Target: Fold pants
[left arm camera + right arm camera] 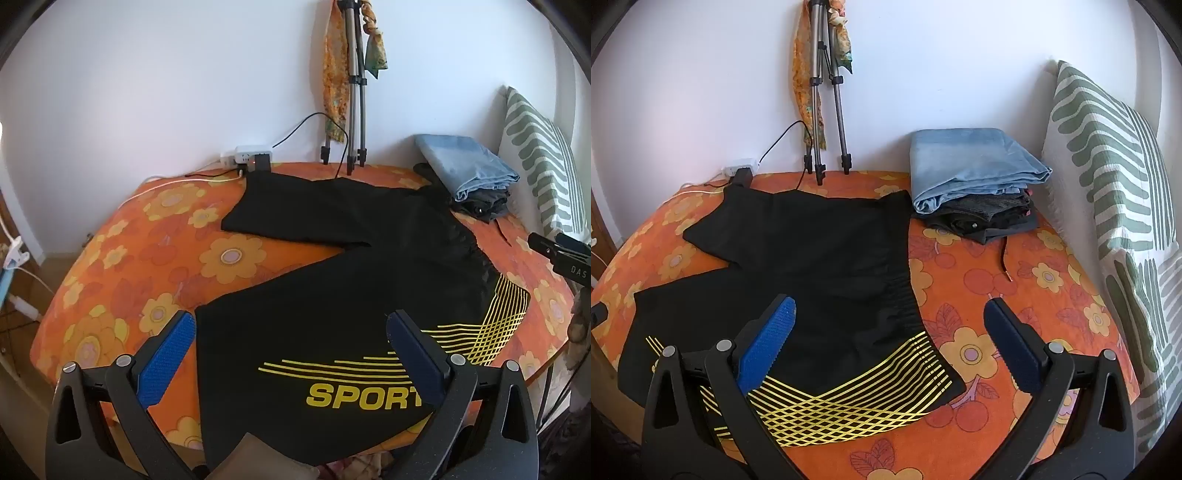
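Note:
Black sport pants (332,280) with yellow stripes and "SPORT" lettering lie spread flat on the orange flowered bed (122,258), legs apart in a V toward the left. My left gripper (291,332) is open and empty, hovering over the near leg's hem end. My right gripper (890,317) is open and empty above the waistband corner of the pants (812,258), with the elastic waistband between its blue pads (768,343). The right gripper's tip shows at the right edge of the left wrist view (557,251).
A stack of folded clothes (975,177), light blue on top, sits at the back right of the bed (997,295). A green-striped pillow (1115,177) leans at the right. A tripod (827,110) and a power strip (247,155) with cables stand against the wall.

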`<state>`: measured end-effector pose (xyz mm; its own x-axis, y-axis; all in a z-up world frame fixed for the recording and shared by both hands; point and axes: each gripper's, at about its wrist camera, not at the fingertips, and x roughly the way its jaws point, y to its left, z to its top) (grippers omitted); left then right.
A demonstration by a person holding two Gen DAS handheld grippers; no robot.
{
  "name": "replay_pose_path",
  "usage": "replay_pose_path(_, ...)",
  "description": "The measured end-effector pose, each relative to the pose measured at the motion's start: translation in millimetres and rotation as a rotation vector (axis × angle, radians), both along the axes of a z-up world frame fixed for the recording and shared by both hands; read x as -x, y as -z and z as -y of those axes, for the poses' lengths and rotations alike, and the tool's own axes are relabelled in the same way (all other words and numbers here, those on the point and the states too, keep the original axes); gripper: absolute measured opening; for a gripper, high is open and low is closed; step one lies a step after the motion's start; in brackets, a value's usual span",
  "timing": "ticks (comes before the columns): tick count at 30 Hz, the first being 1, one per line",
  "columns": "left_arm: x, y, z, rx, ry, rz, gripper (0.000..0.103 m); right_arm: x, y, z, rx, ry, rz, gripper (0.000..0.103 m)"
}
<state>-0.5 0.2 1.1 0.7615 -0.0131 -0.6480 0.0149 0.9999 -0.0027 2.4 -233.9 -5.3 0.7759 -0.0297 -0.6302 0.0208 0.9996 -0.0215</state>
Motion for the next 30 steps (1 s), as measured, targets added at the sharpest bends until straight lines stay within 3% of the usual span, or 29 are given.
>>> replay_pose_path(30, -1.3, -3.3, -2.3, -0.029, -0.024, 0.026, 0.103, -3.9, 4.8, -5.3, 0.004, -0.009, -0.013, 0.103)
